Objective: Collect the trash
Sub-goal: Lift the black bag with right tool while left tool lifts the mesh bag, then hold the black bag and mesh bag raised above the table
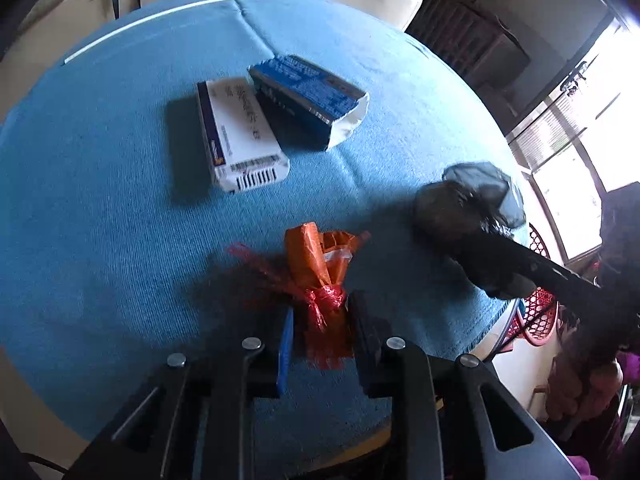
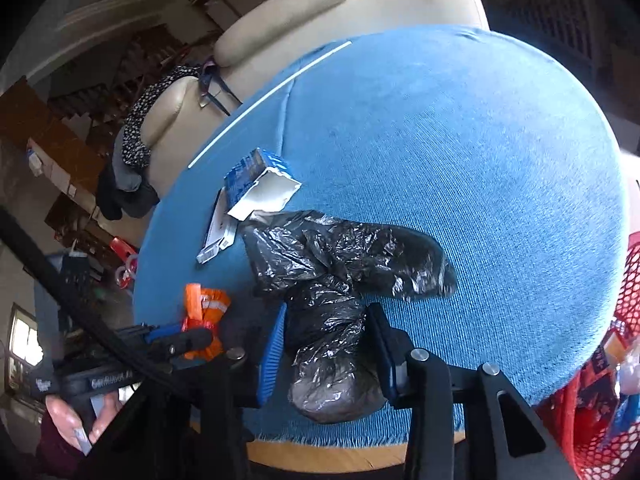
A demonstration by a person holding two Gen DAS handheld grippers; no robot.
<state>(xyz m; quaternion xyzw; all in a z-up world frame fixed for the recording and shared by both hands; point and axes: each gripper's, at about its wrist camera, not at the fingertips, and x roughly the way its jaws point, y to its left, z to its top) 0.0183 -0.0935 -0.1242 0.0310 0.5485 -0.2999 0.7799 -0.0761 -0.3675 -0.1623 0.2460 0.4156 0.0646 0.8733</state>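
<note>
On the blue cloth (image 1: 100,200) lie an orange wrapper tied with red netting (image 1: 320,272), a white carton (image 1: 236,136) and a blue carton (image 1: 312,96). My left gripper (image 1: 320,312) is shut on the wrapper at its tied neck. A crumpled black plastic bag (image 2: 340,272) lies near the table's front edge, and my right gripper (image 2: 326,332) is shut on its bunched lower part. The left wrist view shows the same black bag (image 1: 476,204) at the right, with the right gripper's dark fingers on it. In the right wrist view the orange wrapper (image 2: 206,308) sits at the left in the left gripper.
A red mesh basket (image 2: 600,380) holding packets stands off the table's right edge. A cream leather sofa (image 2: 320,8) runs behind the table. A person's hand (image 2: 76,420) grips the left tool's handle. The round wooden table's rim (image 2: 340,456) shows under the cloth.
</note>
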